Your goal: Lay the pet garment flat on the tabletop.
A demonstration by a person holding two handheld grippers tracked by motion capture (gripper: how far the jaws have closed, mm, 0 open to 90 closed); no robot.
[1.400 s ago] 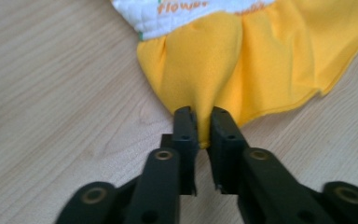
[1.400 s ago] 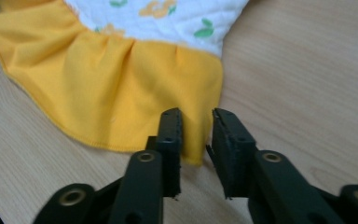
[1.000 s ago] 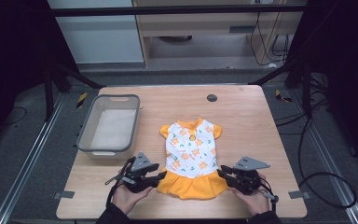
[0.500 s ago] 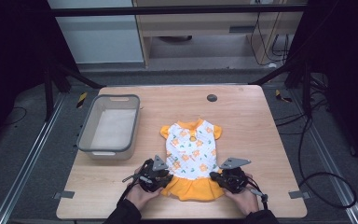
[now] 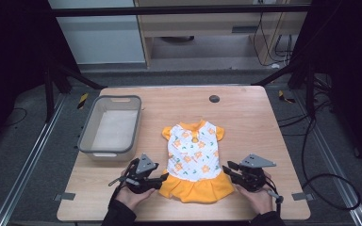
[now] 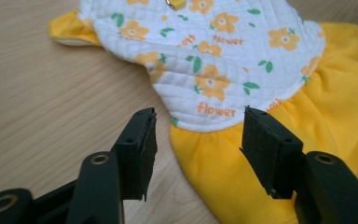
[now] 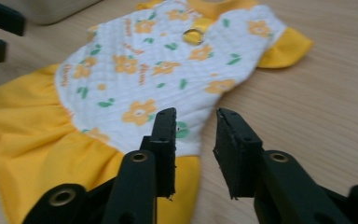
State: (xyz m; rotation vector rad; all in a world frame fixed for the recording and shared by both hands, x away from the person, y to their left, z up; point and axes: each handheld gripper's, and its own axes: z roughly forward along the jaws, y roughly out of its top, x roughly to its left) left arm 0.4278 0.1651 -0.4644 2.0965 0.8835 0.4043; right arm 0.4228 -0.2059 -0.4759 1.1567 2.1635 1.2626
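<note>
- Flower-print dress (image 5: pixel 194 160) lies flat at the desk's (image 5: pixel 245 117) 6 o'clock edge, grey tub (image 5: pixel 111 125) at 10 o'clock.
- My left claw (image 5: pixel 161 178) gapes at the waist seam, gripping nothing; my right claw (image 5: pixel 226 169), narrower, is also empty.
- Risk: closing short pinches only the skirt edge, bunching it.

Parted left gripper (image 6: pixel 196 130) — dress (image 6: pixel 223 70) hem

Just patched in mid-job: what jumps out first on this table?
A small dress, white flowered top and yellow skirt, lies flat near the table's front edge. The left gripper and right gripper flank its skirt, both open. A grey bin sits to the left.
</note>
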